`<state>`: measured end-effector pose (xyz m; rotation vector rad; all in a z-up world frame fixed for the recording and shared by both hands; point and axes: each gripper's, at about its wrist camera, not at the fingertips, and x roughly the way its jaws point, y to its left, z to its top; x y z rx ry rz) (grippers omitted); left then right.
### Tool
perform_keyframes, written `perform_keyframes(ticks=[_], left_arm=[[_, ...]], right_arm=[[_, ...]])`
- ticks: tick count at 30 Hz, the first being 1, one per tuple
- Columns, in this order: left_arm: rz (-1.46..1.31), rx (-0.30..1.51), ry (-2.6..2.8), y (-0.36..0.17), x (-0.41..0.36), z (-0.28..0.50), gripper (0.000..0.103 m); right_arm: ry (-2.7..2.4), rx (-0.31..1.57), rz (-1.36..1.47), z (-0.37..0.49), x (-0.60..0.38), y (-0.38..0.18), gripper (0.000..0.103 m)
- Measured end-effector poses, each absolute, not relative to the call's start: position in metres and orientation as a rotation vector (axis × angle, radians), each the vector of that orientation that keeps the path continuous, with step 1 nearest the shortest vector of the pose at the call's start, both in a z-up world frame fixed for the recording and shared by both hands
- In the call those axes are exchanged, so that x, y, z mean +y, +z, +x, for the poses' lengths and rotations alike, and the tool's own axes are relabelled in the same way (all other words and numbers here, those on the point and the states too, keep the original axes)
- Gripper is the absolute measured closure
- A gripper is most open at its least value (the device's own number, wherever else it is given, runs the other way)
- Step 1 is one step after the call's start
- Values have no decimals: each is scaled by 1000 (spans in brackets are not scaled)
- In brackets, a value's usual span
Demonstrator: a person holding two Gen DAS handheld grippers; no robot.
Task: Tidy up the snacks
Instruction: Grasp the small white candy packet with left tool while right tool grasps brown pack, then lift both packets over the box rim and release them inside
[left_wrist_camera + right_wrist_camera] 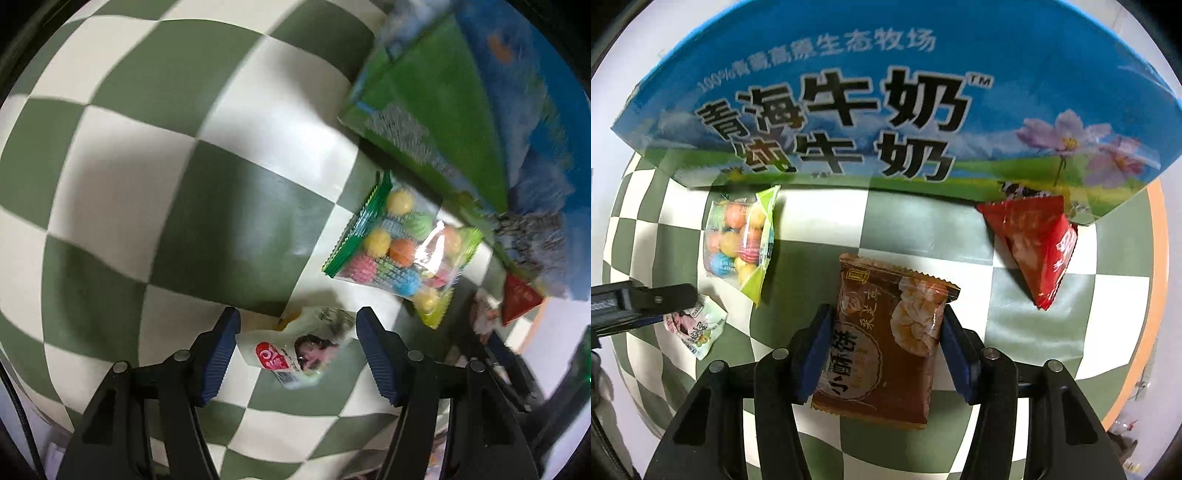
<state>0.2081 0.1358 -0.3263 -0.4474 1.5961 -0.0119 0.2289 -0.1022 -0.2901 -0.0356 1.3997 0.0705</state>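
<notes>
A brown biscuit packet (886, 343) sits between the blue pads of my right gripper (885, 312), which point straight down and press on both its sides. In the left wrist view, my left gripper (297, 314) stands open over a small white snack packet (295, 350) that lies on the checked cloth between its fingers. That same packet (698, 326) shows in the right wrist view, partly under a left finger (646, 299). A clear bag of coloured candy balls (402, 251) (738, 240) lies beside it.
A large blue and green milk carton box (886, 110) (461, 110) stands along the far side. A red triangular packet (1034, 243) (521, 299) leans at its foot. The green and white checked cloth (129, 184) ends at an orange rim (1158, 295) on the right.
</notes>
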Motion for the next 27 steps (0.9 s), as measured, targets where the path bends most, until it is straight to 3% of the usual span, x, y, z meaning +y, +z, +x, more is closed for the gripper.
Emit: perform_keyframes(ticks=[4, 10, 14, 19, 24, 27], left_arm=[[-297, 1573, -46, -325, 128, 206, 51], [-183, 1567, -108, -327, 106, 192, 55], [-144, 1595, -170, -328, 106, 167, 55], [-67, 1648, -220, -351, 98, 149, 46], [-8, 1640, -210, -361, 87, 147, 40], [13, 1624, -197, -365, 65, 152, 42]], right_arm=[[73, 1400, -58, 222, -101, -295, 44], [108, 1412, -106, 208, -90, -302, 44], [157, 1453, -98, 177, -95, -300, 44], [191, 1503, -38, 160, -101, -310, 44], [181, 1529, 17, 166, -102, -324, 30], [164, 1524, -7, 165, -97, -329, 30]])
